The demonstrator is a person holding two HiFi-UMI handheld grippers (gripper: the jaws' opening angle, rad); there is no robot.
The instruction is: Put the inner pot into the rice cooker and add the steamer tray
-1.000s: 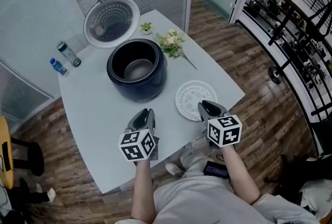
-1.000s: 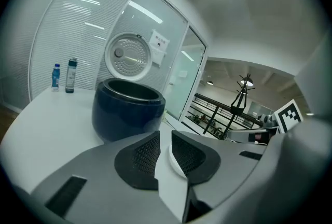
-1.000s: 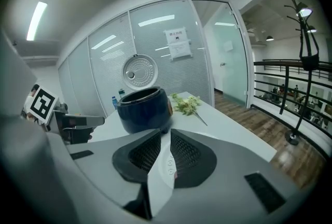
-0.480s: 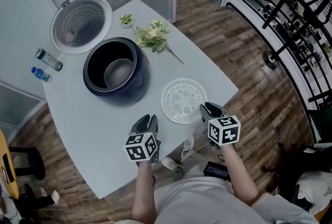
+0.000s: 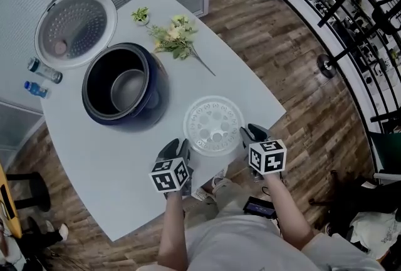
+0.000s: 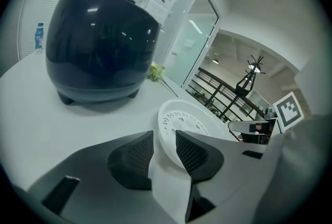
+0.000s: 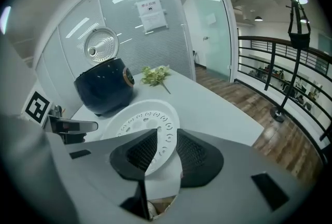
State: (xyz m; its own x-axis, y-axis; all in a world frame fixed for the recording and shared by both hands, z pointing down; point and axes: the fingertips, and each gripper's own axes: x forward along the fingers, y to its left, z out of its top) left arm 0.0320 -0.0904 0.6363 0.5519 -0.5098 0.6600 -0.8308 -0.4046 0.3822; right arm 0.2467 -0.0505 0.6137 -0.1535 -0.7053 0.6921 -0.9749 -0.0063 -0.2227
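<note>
The dark blue rice cooker [image 5: 122, 85] stands on the white table with its lid [image 5: 75, 25] swung open, and the metal inner pot [image 5: 128, 89] sits inside it. The white perforated steamer tray [image 5: 213, 125] lies flat near the table's front edge. My left gripper [image 5: 175, 145] is at the tray's left rim and my right gripper [image 5: 252, 132] at its right rim. Both pairs of jaws have just been opening. In the left gripper view [image 6: 164, 135] and the right gripper view [image 7: 167, 134] the tray's rim [image 6: 171, 137] [image 7: 161, 140] shows in the gap, with no pad pressing on it.
A bunch of flowers [image 5: 175, 37] and a small potted plant [image 5: 140, 14] lie beyond the tray. Two small bottles [image 5: 44, 70] stand by the table's left edge. Glass partitions rise behind the table, and a black railing [image 5: 351, 19] runs at the right.
Both grippers have come down and forward from above the table's front edge to the tray's two sides. The tray now sits between them.
</note>
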